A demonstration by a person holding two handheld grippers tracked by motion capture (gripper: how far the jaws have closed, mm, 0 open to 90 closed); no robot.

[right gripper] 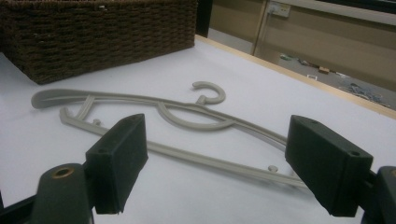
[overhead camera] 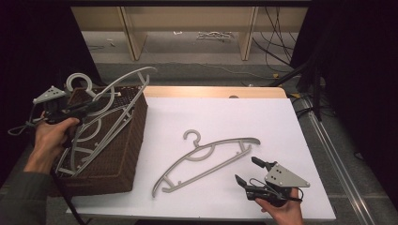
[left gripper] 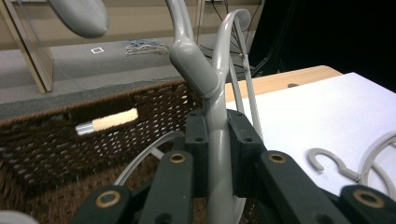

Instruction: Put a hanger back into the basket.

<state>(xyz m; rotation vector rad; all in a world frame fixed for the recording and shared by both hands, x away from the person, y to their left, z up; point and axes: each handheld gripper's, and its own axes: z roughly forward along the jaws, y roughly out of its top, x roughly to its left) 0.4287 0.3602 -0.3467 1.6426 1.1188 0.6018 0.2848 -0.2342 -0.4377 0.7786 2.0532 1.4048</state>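
A grey plastic hanger (overhead camera: 206,157) lies flat on the white tabletop, hook toward the far side. In the right gripper view the same hanger (right gripper: 187,121) lies just beyond the jaws. My right gripper (overhead camera: 248,170) stands open near the table's front edge, close to the hanger's right end, and nothing sits between its jaws (right gripper: 219,158). At the left, my left gripper (overhead camera: 94,107) is shut on the arm of another grey hanger (left gripper: 217,140). That hanger (overhead camera: 123,82) sticks up out of the brown wicker basket (overhead camera: 117,159).
The basket holds several more grey hangers (overhead camera: 89,140) and sits at the table's left edge. White tabletop (overhead camera: 263,122) stretches to the right of the lying hanger. Wooden shelf legs (overhead camera: 129,33) and floor cables (overhead camera: 281,51) lie beyond the far edge.
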